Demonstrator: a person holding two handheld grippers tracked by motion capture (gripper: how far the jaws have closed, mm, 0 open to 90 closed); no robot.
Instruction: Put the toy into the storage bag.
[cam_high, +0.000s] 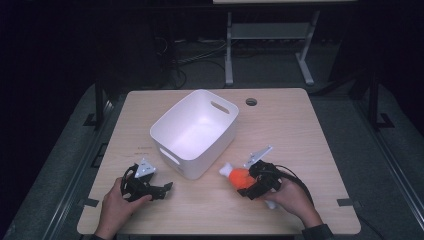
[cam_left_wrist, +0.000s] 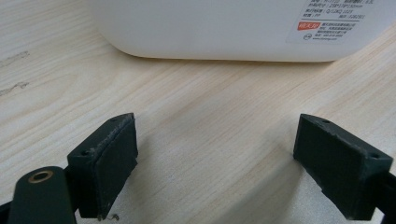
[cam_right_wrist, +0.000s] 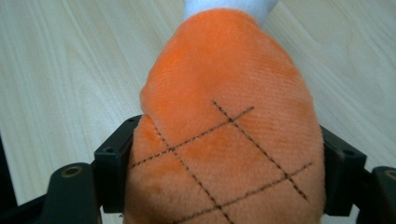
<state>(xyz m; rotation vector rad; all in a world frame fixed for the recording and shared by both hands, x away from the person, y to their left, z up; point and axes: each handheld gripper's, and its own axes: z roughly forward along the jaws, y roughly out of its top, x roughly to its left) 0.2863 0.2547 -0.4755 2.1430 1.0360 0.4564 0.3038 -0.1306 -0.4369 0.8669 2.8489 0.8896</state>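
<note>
From the high view: sitting on the wooden table (cam_high: 310, 130), a white bin (cam_high: 195, 132) near the middle, empty as far as can be told; resting left of it, the left gripper (cam_high: 167, 187), jaws apart and gripping nothing; lying right of the bin's near corner, an orange plush toy (cam_high: 239, 176) with a white tip pointing toward the bin, the right gripper (cam_high: 246, 186) closing round its near end. Along the left gripper view: standing wide over bare wood, both black pads (cam_left_wrist: 112, 161), the bin's labelled wall (cam_left_wrist: 224, 28) just ahead and well clear of them. Along the right gripper view: bulging up between the jaws and spilling over them, the plush body (cam_right_wrist: 229, 135) with stitched diamond lines, squeezed from both sides, white end farthest from the camera. Possibly going wrong from here: slipping out of the pads on lifting, being soft and gripped near one end; or sagging and catching the bin's rim if carried low.
</note>
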